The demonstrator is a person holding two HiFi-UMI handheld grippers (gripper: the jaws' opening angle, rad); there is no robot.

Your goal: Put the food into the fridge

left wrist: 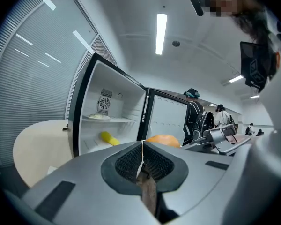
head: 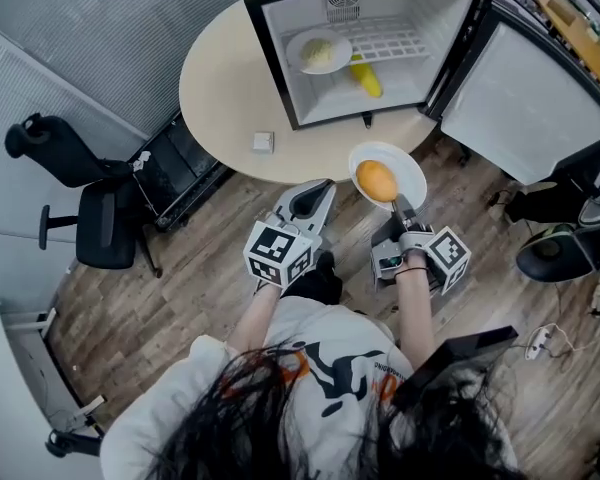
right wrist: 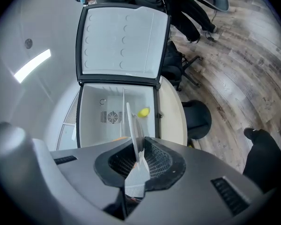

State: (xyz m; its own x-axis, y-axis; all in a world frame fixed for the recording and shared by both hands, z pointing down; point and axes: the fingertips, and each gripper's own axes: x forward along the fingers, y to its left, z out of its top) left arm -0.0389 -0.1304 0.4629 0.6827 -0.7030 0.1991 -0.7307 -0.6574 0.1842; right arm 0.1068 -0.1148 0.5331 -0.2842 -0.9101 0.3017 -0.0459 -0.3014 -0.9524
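Observation:
The small fridge stands open on the round table, its door swung right. Inside, a plate of pale food sits on the shelf and a yellow fruit lies below it. My right gripper is shut on the rim of a white plate that carries an orange, held in front of the fridge at the table's edge. In the right gripper view the plate shows edge-on between the pads. My left gripper is shut and empty, beside the plate on its left.
A small white square object lies on the table left of the fridge. A black office chair stands to the left, and another chair and a power strip are on the wooden floor to the right.

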